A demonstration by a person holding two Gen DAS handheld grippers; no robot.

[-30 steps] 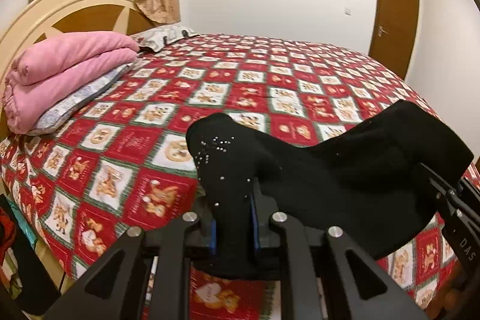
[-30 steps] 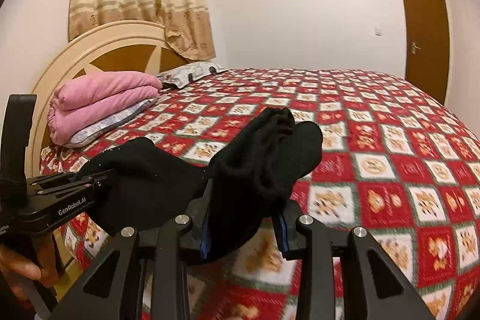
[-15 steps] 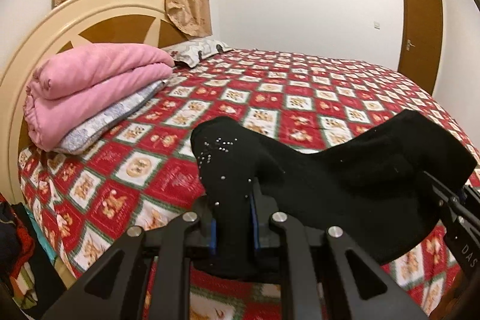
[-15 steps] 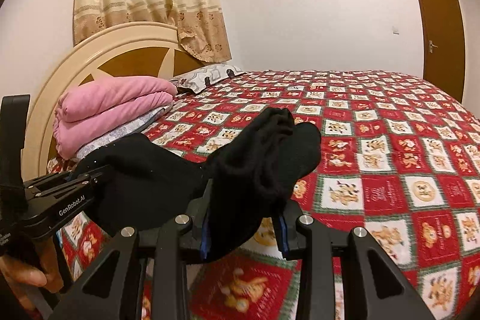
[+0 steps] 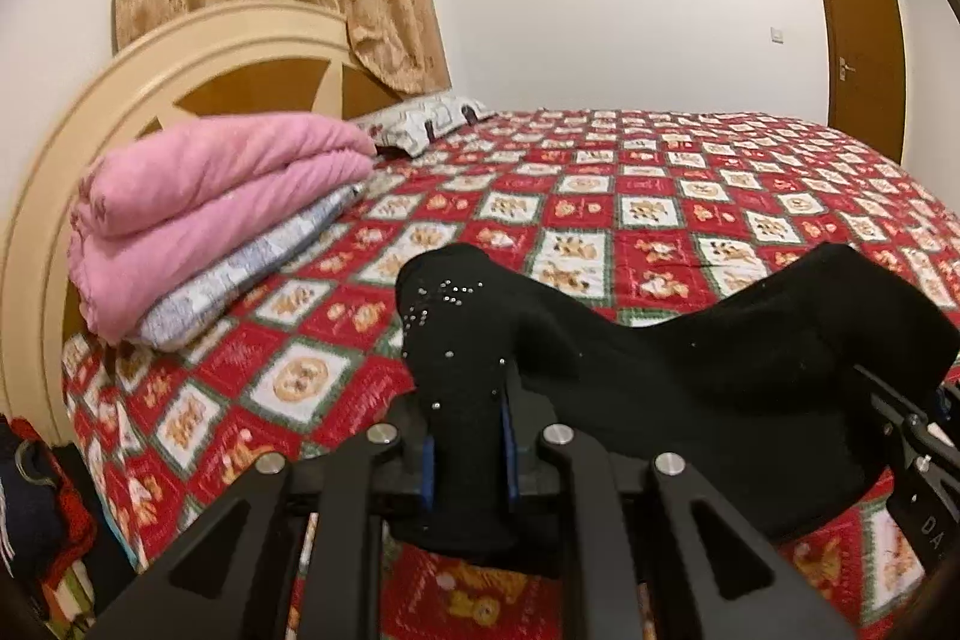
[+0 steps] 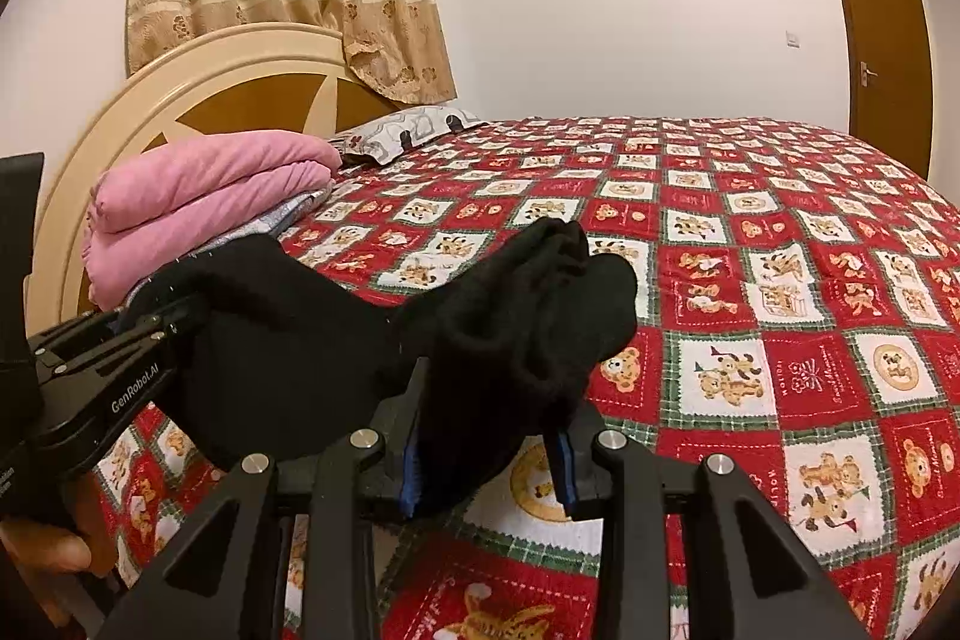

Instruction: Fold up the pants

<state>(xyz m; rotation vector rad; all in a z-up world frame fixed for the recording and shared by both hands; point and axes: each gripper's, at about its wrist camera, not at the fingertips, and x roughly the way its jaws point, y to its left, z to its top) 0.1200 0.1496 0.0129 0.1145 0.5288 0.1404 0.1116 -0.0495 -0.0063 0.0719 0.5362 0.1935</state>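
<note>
Black pants (image 5: 690, 376) with small silver studs hang stretched between both grippers above the near side of the bed. My left gripper (image 5: 465, 454) is shut on one bunched end, which sticks up above its pads. In the right wrist view my right gripper (image 6: 489, 466) is shut on the other, thicker bunched end of the pants (image 6: 522, 334). The cloth sags in a dark span toward the left gripper (image 6: 138, 340), seen at the left with a hand under it. The right gripper's body (image 5: 918, 454) shows at the left wrist view's right edge.
The bed wears a red patchwork quilt (image 6: 750, 232) with bear squares. A folded pink blanket (image 5: 198, 202) on a grey one lies by the cream headboard (image 5: 180, 70), with a patterned pillow (image 6: 402, 130) behind. A brown door (image 6: 888, 40) stands far right. Clothes (image 5: 36, 508) lie beside the bed at left.
Both grippers have swung with the pants toward the headboard side; the pink blanket and curtain now look nearer and more central. Both grips are unchanged.
</note>
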